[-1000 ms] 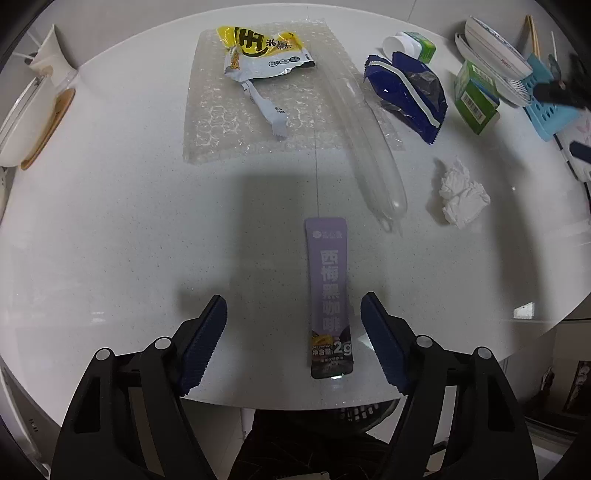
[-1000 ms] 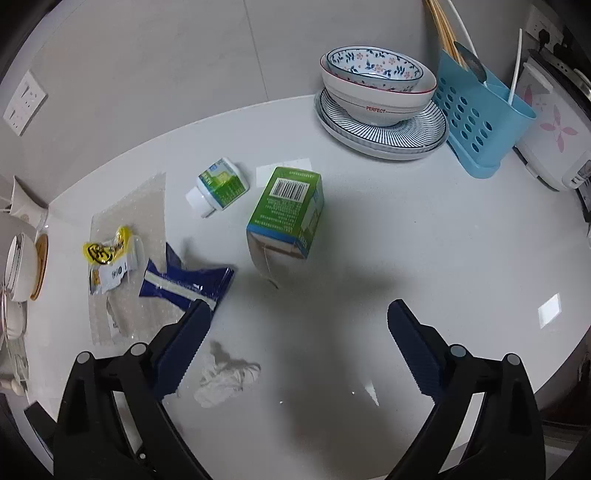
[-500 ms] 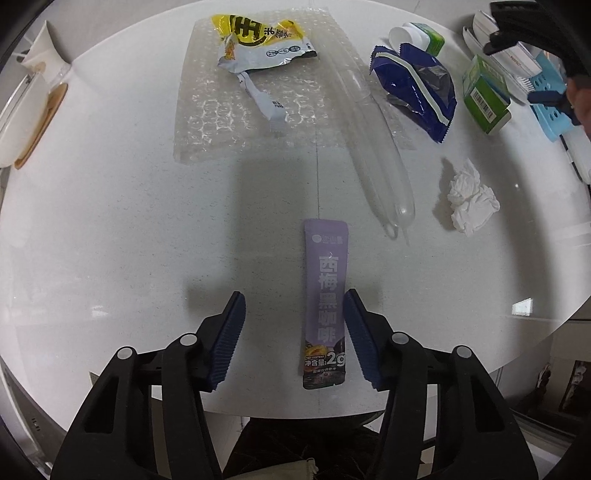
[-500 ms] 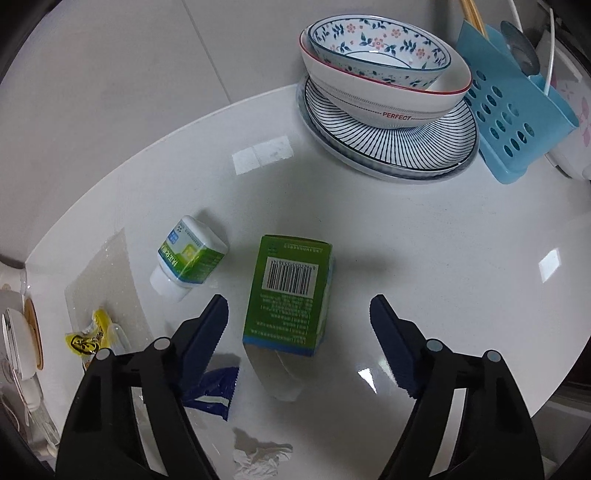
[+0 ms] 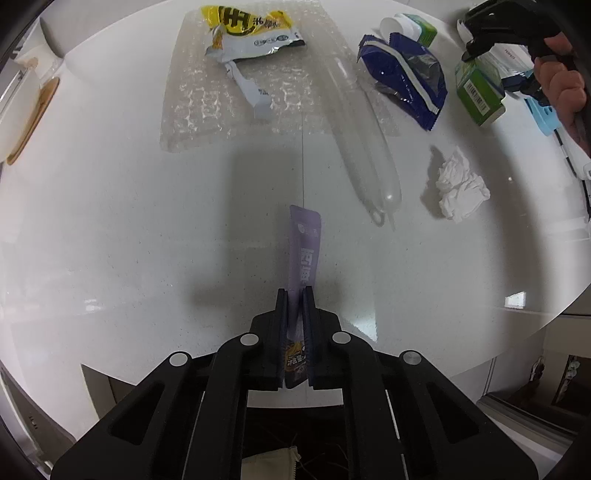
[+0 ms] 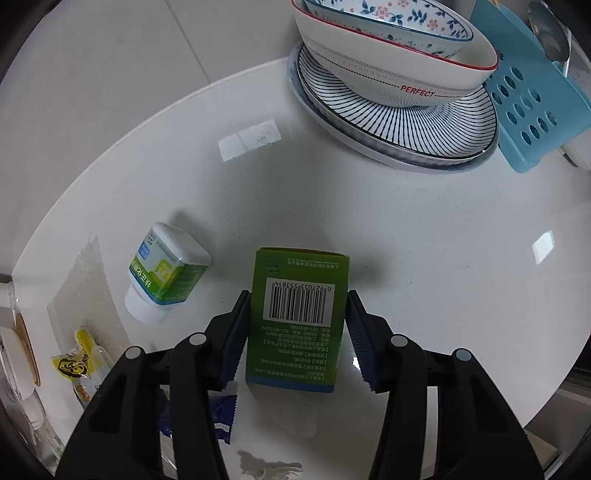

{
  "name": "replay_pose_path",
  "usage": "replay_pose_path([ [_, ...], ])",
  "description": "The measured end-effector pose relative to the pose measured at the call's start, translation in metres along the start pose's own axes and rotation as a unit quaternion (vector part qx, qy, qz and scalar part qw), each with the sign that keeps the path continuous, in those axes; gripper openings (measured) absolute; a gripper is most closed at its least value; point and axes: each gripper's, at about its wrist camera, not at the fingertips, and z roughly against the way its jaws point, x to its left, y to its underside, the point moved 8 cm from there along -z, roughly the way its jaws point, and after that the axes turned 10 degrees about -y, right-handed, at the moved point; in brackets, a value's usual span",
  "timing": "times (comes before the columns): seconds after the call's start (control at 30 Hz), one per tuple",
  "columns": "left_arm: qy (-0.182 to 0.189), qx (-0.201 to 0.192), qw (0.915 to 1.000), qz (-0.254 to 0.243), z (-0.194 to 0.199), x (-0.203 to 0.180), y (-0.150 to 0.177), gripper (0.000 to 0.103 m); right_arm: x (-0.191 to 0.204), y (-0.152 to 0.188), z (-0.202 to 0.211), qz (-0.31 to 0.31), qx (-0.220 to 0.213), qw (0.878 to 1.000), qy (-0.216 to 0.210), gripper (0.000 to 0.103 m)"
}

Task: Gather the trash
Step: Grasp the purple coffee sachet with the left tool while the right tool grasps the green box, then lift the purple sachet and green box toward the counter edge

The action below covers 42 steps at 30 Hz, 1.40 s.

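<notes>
My left gripper (image 5: 295, 291) is shut on a purple stick sachet (image 5: 306, 240), which stands on edge between the pads near the front edge of the white table (image 5: 110, 240). In the right wrist view a green box (image 6: 295, 350) with a barcode lies flat. My right gripper (image 6: 297, 295) is closing, and its blue pads (image 6: 236, 332) touch both long sides of the box. The left wrist view shows the same green box (image 5: 478, 92) at the far right, under a hand holding the right gripper.
More trash lies on the table: a yellow snack bag (image 5: 251, 33) on bubble wrap (image 5: 207, 107), a long clear plastic sleeve (image 5: 362, 136), a blue wrapper (image 5: 406, 81), a crumpled tissue (image 5: 460, 188) and a small white-green bottle (image 6: 166, 277). Behind the box stand stacked bowls on a striped plate (image 6: 399, 122) and a blue utensil holder (image 6: 535, 110).
The left jaws have shut on the purple sachet, tipping it from flat onto its edge. The right gripper moved over and down to the green box and its jaws narrowed around it.
</notes>
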Motion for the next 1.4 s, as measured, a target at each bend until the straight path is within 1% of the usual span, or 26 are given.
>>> replay_pose_path([
  [0.27, 0.000, -0.007, 1.0000, 0.000, 0.008, 0.005, 0.003, 0.005, 0.003, 0.004, 0.004, 0.016, -0.007, 1.000, 0.007, 0.047],
  [0.37, 0.000, -0.012, 0.9999, 0.000, 0.009, 0.009, 0.003, 0.005, 0.001, 0.011, 0.015, 0.022, -0.011, 1.000, 0.007, 0.047],
  [0.5, 0.012, -0.017, 0.9998, 0.006, 0.012, 0.013, 0.003, 0.004, 0.003, 0.014, 0.026, 0.030, -0.019, 0.999, 0.006, 0.047],
  [0.67, 0.028, -0.022, 0.9992, 0.018, 0.018, 0.030, 0.007, 0.004, 0.007, 0.029, 0.042, 0.050, -0.032, 0.998, 0.005, 0.047],
  [0.83, 0.047, -0.034, 0.9980, 0.026, 0.029, 0.046, 0.007, 0.004, 0.012, 0.038, 0.048, 0.066, -0.038, 0.997, 0.005, 0.047],
  [0.97, 0.050, -0.046, 0.9973, 0.028, 0.038, 0.061, 0.006, 0.004, 0.009, 0.045, 0.055, 0.073, -0.042, 0.996, 0.003, 0.047],
  [1.03, 0.050, -0.046, 0.9973, 0.030, 0.039, 0.067, 0.006, 0.004, -0.004, 0.048, 0.058, 0.076, -0.044, 0.996, 0.000, 0.047],
  [1.2, 0.052, -0.052, 0.9967, 0.032, 0.048, 0.069, 0.006, 0.004, -0.011, 0.057, 0.073, 0.083, -0.051, 0.995, -0.007, 0.047],
  [1.4, 0.053, -0.060, 0.9963, 0.030, 0.054, 0.056, 0.013, 0.004, -0.007, 0.070, 0.091, 0.095, -0.065, 0.993, -0.020, 0.047],
])
